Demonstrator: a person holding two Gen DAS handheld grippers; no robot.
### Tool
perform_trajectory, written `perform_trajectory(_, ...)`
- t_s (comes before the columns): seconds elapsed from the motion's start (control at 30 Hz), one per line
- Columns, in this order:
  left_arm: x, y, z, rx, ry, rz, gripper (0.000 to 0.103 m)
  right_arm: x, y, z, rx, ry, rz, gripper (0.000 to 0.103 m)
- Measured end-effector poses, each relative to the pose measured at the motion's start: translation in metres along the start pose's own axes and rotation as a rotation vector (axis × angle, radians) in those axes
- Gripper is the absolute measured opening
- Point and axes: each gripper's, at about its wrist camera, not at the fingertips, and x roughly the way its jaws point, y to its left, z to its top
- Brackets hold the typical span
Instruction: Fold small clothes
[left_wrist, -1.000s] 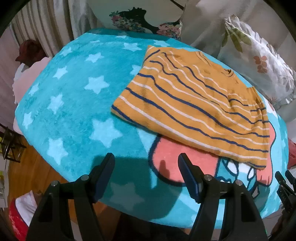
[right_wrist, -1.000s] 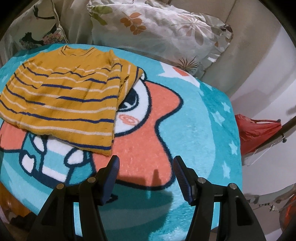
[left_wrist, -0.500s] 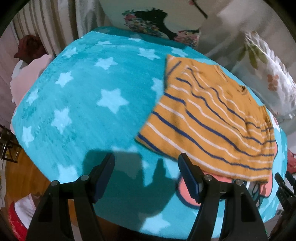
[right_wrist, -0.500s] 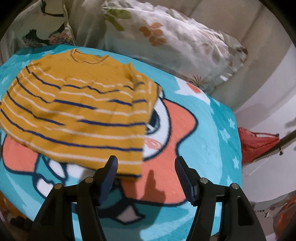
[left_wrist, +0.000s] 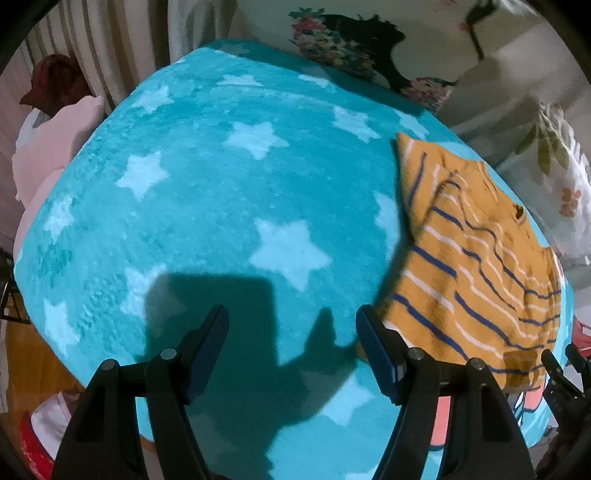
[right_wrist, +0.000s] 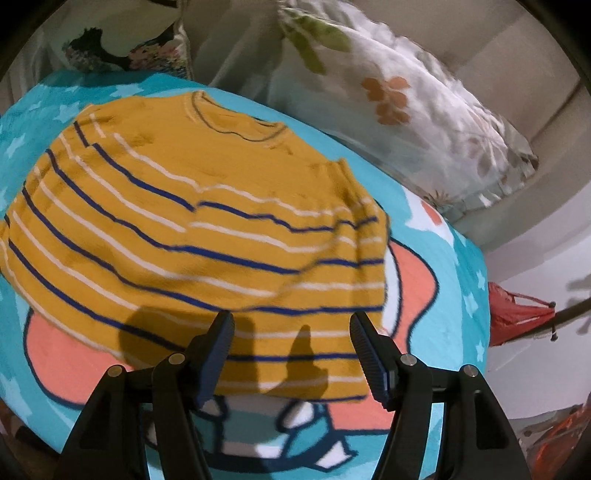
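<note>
— Blue ribbed pads on your right gripper (right_wrist: 291, 354) stood apart, with nothing clamped between them. They hung above the near hem of the striped shirt (right_wrist: 192, 236), and I could not tell if they touched the cloth. Did you plan to take the hem there?

— Yes. And my left one?

— Your left gripper (left_wrist: 291, 349) was released too, the jaws parted and empty. Under it there was only the teal star blanket (left_wrist: 221, 184), in the shadow of the tool. The shirt (left_wrist: 476, 266) lay to the right of it, and its near-left corner sat just beside the right finger, not between the two.

— So where was the shirt on the bed?

— It lay flat on the blanket, mustard yellow with navy and white stripes, the collar on the far side toward the floral pillow (right_wrist: 406, 110), the hem toward you. The sleeves seemed already tucked in, but the blur made this uncertain. It covered part of the pink cartoon figure (right_wrist: 413, 280).

— Which step was this, in your opinion?

— I judged it as the approach before a fold, no grasp made yet. For the next move you needed to bring the left gripper over the left hem corner, lower both until one finger slides under the edge, pinch, and carry the hem toward the collar with both hands level.
</note>
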Motion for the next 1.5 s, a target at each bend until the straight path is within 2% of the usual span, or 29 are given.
perform_trajectory(0.47, 0.019, 0.031, 0.017, -0.033, 0.036, -0.026, 0.070, 0.003, 0.052, 0.039, -0.071, 0.023, -0.006, 0.069)
perform_trajectory(0.97, 0.024, 0.053, 0.019, -0.074, 0.057, -0.062, 0.070, 0.003, 0.100, 0.089, -0.163, -0.012, 0.020, 0.069)
perform_trajectory(1.27, 0.024, 0.062, 0.013, -0.104, 0.069, -0.076, 0.071, 0.005, 0.136, 0.120, -0.218, -0.014, 0.098, 0.070)
perform_trajectory(1.37, 0.024, 0.063, 0.011, -0.114, 0.072, -0.085, 0.071, 0.008, 0.145, 0.127, -0.215, 0.003, 0.155, 0.070)
perform_trajectory(1.5, 0.024, 0.058, 0.007, -0.113, 0.074, -0.106, 0.074, 0.017, 0.151, 0.140, -0.164, 0.055, 0.278, 0.070)
